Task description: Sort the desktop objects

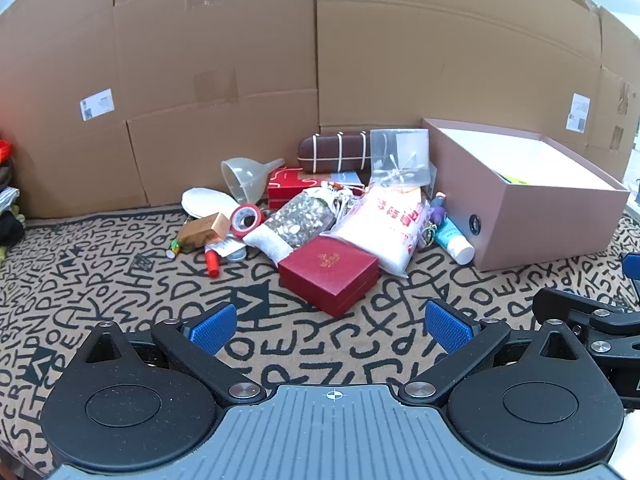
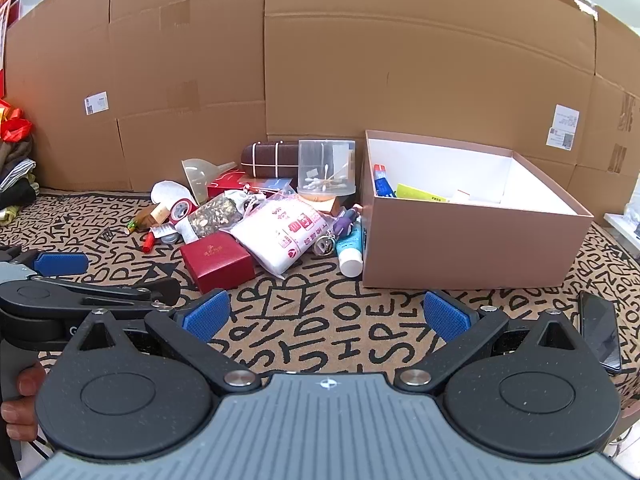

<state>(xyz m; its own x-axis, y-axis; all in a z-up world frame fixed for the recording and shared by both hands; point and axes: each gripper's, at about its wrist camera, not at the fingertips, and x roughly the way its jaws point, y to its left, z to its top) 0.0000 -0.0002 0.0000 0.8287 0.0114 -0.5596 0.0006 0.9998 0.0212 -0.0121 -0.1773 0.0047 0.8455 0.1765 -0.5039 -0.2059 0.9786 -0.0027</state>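
A heap of small objects lies on the lettered mat: a red gift box [image 1: 329, 274] [image 2: 218, 261] in front, a white printed bag [image 1: 384, 226] [image 2: 282, 230], a bag of nuts [image 1: 298, 218], a red tape roll [image 1: 247, 220], a clear funnel [image 1: 244, 178], a brown glasses case [image 1: 334, 153], a tub of cotton swabs [image 2: 326, 168] and a blue tube [image 2: 350, 246]. An open pink box [image 1: 532, 216] [image 2: 472, 240] stands to the right and holds a few items. My left gripper [image 1: 332, 326] is open and empty, short of the red gift box. My right gripper [image 2: 326, 314] is open and empty, before the pink box.
A cardboard wall [image 2: 320, 60] closes the back. A black phone [image 2: 600, 330] lies on the mat at the right. Folded clothes [image 2: 16, 184] sit at the far left. The left gripper's blue finger [image 2: 60, 263] shows at the left of the right wrist view.
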